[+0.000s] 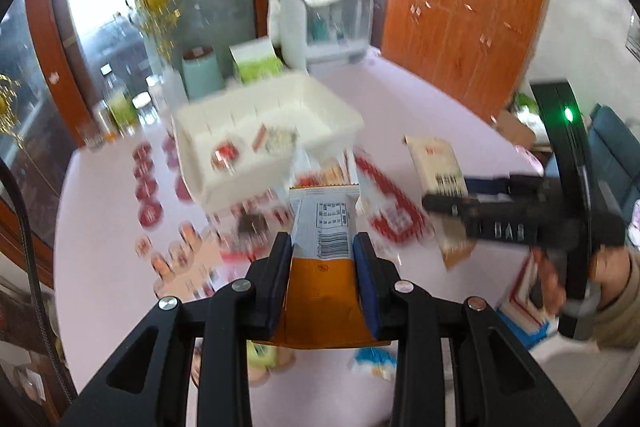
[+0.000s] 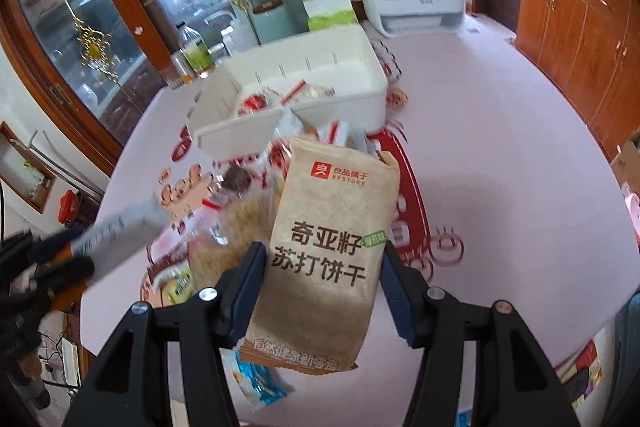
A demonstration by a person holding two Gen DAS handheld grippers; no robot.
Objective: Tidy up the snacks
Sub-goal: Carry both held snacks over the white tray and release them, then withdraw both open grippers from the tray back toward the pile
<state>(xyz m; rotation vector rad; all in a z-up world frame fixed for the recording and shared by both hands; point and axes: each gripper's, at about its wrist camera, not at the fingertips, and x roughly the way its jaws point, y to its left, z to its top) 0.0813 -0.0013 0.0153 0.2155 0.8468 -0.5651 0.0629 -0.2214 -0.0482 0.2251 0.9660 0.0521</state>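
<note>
Colour rundown: the bin is plain white, sitting on a pale pink tablecloth with red round prints near the bin. The packet is orange at the bottom, white with a black barcode higher up. The cracker bag is speckled tan with dark brown lettering and a small red logo on top. Behind the bin: a mint green canister, a green-and-white box, and reddish-brown wood cabinets. Gripper pads are dark blue on black.
</note>
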